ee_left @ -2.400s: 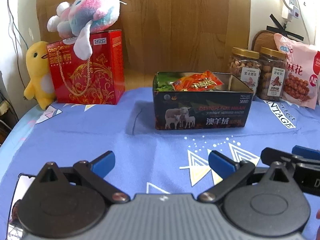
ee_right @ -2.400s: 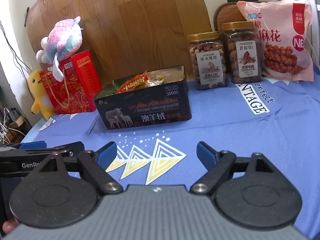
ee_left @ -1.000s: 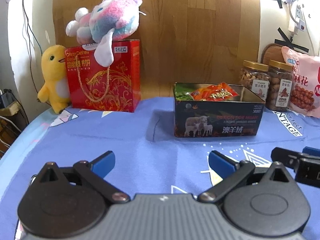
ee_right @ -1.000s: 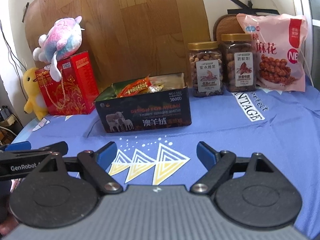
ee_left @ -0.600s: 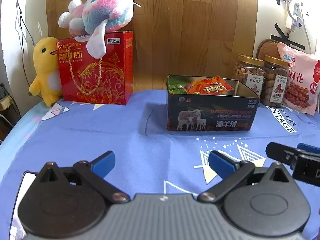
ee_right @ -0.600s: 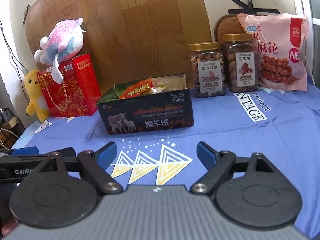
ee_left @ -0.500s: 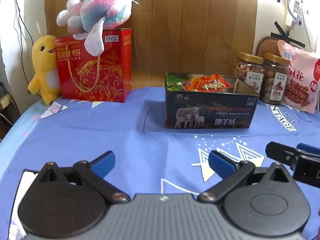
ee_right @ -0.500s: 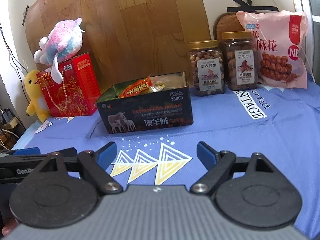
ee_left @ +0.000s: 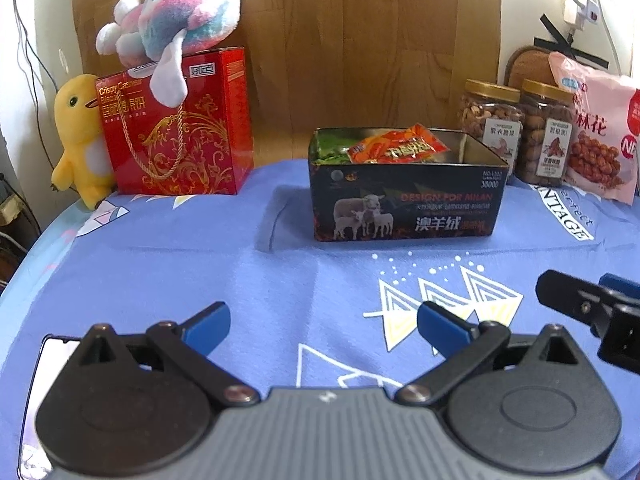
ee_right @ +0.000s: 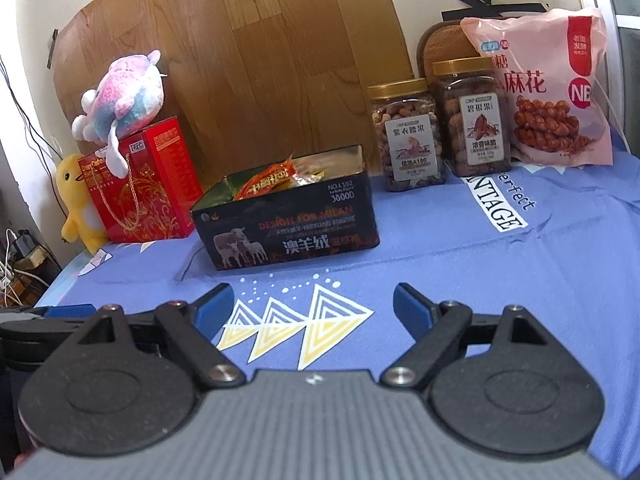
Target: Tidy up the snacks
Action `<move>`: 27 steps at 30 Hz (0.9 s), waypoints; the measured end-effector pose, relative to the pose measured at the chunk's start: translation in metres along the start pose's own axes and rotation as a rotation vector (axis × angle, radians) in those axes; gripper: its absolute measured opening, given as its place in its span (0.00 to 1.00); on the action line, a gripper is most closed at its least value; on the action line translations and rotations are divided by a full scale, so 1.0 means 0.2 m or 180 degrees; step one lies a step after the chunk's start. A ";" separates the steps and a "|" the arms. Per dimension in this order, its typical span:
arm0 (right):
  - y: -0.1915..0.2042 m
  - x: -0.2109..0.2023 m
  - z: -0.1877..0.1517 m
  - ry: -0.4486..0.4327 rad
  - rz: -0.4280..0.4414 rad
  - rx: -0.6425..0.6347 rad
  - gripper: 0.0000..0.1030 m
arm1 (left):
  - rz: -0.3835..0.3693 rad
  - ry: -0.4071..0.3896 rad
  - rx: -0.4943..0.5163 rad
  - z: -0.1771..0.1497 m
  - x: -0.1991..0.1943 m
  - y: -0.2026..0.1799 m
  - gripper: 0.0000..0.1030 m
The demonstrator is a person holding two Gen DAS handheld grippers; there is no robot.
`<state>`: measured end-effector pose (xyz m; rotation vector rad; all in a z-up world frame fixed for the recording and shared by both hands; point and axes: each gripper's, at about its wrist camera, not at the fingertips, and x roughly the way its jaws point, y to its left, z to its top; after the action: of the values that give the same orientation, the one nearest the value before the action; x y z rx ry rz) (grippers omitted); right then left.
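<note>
Left gripper: we are seeing the left gripper (ee_left: 322, 326) hovering low over the near part of the blue printed tablecloth (ee_left: 168, 264), its blue-tipped fingers (ee_left: 206, 326) spread wide and gripping nothing.
Right gripper: we are seeing the right gripper (ee_right: 312, 307) hovering beside it on the right, its fingers (ee_right: 412, 308) likewise standing wide apart with nothing between them.
Container: we are noting a black rectangular tin with a sheep picture (ee_left: 404, 204) sitting at the middle of the table, lid off, well apart from both grippers.
Contents: we are observing an orange-red snack packet (ee_left: 396, 146) lying on top inside the tin, with green wrapping (ee_left: 330, 148) showing at its left end.
Jars: we are finding two clear plastic jars of nuts with gold lids (ee_right: 408, 136) standing side by side just beyond the tin's right end.
Bag: we are noting a pink bag of fried dough twists (ee_right: 548, 88) leaning upright to the right of the jars.
Far left: we are recording a red gift box with a gold cord handle (ee_left: 176, 124), a pink and blue plush toy (ee_left: 176, 12) lying on top of it, and a yellow plush duck (ee_left: 78, 136) touching its left side.
Backdrop: we are seeing a wood-grain board (ee_right: 256, 60) standing against the wall behind the tin.
</note>
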<state>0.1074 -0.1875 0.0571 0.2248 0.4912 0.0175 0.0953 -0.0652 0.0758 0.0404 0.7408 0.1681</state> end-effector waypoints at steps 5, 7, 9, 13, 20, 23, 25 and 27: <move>-0.03 0.00 0.00 0.0015 0.0036 0.0032 0.86 | 0.0037 0.0009 0.0027 0.00 0.01 -0.03 1.00; -0.04 0.00 0.00 0.0016 0.0049 0.0035 0.86 | 0.0044 0.0025 0.0040 0.00 0.01 -0.04 1.00; -0.04 0.00 0.00 0.0014 0.0064 0.0042 0.86 | 0.0039 0.0049 0.0050 0.01 0.02 -0.05 1.00; -0.05 0.01 -0.01 0.0020 0.0072 0.0059 0.86 | 0.0046 0.0074 0.0071 0.00 0.03 -0.06 1.00; -0.07 0.01 -0.01 0.0028 0.0063 0.0081 0.86 | 0.0037 0.0083 0.0085 0.01 0.04 -0.07 1.00; -0.06 0.01 -0.01 0.0033 0.0062 0.0069 0.86 | 0.0025 0.0085 0.0089 0.00 0.04 -0.07 1.00; -0.06 0.02 -0.01 0.0034 0.0061 0.0068 0.86 | 0.0009 0.0088 0.0086 0.00 0.04 -0.06 1.00; -0.06 0.02 -0.01 0.0034 0.0062 0.0066 0.86 | 0.0003 0.0085 0.0083 0.01 0.04 -0.06 1.00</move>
<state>0.1090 -0.1987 0.0519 0.2500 0.5001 0.0328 0.1030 -0.0757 0.0705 0.0633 0.7695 0.1600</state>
